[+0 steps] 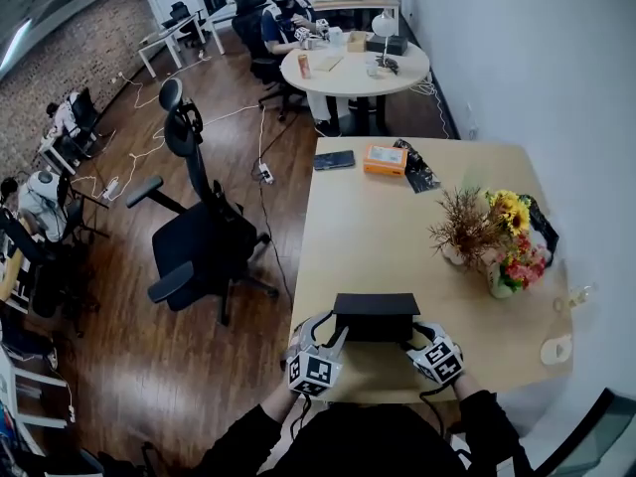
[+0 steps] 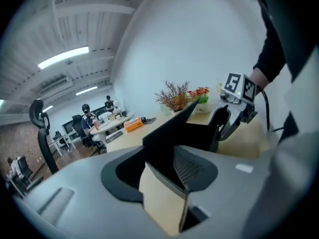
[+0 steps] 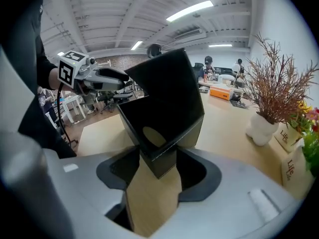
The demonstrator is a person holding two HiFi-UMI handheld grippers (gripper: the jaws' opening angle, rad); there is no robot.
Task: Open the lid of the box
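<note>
1. Black box sits on the wooden table, at the edge next to the person.
2. Right gripper pinches a box corner so the box stays put.
3. Left gripper pinches the lid and holds it tipped up, so the box can open.

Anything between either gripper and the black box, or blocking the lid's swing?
Nothing visible. The left gripper is closed on the black lid, already tilted up; the right gripper grips a corner of the black rectangular box. The light wooden table behind is bare; the flower arrangements stand well off to the right.
</note>
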